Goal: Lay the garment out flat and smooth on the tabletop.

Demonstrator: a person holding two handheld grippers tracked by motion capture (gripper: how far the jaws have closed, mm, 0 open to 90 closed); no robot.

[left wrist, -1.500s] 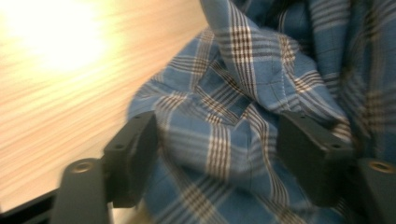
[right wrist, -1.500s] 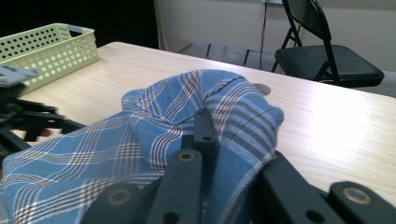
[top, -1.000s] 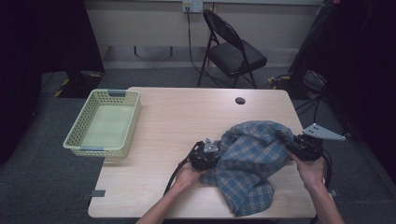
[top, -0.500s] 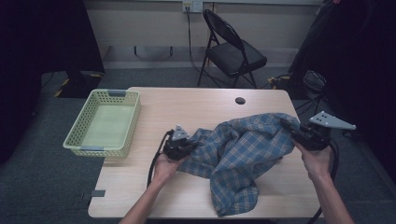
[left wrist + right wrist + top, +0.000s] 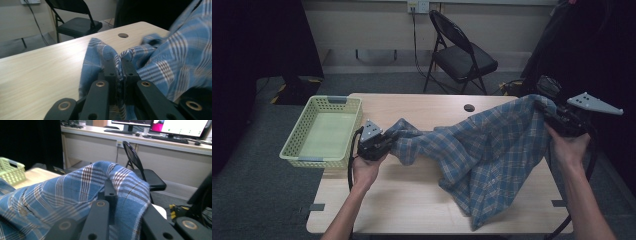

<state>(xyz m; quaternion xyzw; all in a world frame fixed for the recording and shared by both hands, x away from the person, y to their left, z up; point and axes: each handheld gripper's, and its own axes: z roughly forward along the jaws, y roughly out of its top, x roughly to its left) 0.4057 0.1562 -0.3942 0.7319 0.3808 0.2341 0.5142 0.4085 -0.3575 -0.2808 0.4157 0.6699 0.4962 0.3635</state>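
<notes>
Beyond the left gripper (image 5: 384, 144), toward the far edge of the table (image 5: 412, 200), bare wood runs out to a small dark grommet hole (image 5: 469, 107), and a folding chair (image 5: 459, 52) stands on the floor past that edge. Just to the outer side of this gripper sits a pale green basket (image 5: 322, 131), its near corner close to the hand (image 5: 364, 170) that holds the tool. On the person's side of the fingers the tabletop lies open down to the near edge.

The right gripper (image 5: 548, 111) is held up past the table's right edge, over the floor.

In the left gripper view the two black jaws stand nearly together, clamped on a bunched fold of the plaid shirt (image 5: 160, 62), with cloth pinched in the narrow slit between them. In the right gripper view one jaw shows against the cloth and the other lies under a fold of the shirt (image 5: 75, 192) draped over it; the fabric is gripped there and hangs from it.

The shirt (image 5: 482, 150) is blue plaid with white and reddish lines. It stretches between the two grippers, sagging in the middle, and a long part trails across the wood to the near edge.
</notes>
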